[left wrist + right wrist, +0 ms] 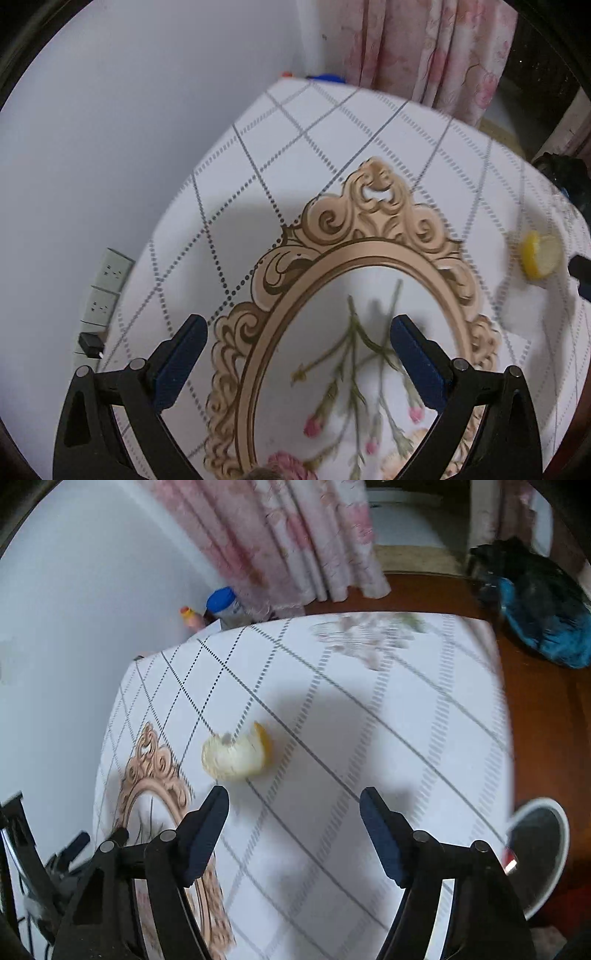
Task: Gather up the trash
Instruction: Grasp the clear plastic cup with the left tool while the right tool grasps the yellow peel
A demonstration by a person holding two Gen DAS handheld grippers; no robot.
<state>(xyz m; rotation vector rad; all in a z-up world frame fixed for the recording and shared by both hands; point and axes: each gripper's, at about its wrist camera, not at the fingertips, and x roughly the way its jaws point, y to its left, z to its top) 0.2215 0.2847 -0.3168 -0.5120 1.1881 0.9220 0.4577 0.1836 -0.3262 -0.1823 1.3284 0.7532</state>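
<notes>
**Trash still on the table, nothing gripped yet**

Your right gripper (293, 808) is spread apart with nothing between the pads, only bare tablecloth (332, 738) under it. Your left gripper (299, 336) is also wide open and empty, hanging over the printed oval frame motif (332, 258) with the flower stems inside it. So neither hand holds anything.

Just ahead of your right fingertips, a little to the left of centre, lies the one piece of trash I can make out: a curl of citrus peel (238, 755), pale pith side up, yellow rind at its far edge. It rests flat on the cloth, not touching either finger. The left wrist view shows the same peel (541, 258) far off to the right side, near the table edge, well apart from your left gripper.

Low on the right of the right wrist view, beside the table, sits a round white-rimmed bin (539, 853) with a dark inside. I'd judge that's the drop target; I can't tell what's in it.

Further back: a blue-capped bottle (223, 603) and a smaller orange-capped one (188, 616) by the wall, the pink curtain (295, 535), and a dark blue bundle (543, 616) on the floor.

Judgement: early stage. Peel not picked, not binned. Left to do: close on the peel with the right hand, carry it to the bin, release. Both views are motion-blurred, so smaller scraps could be missed.
</notes>
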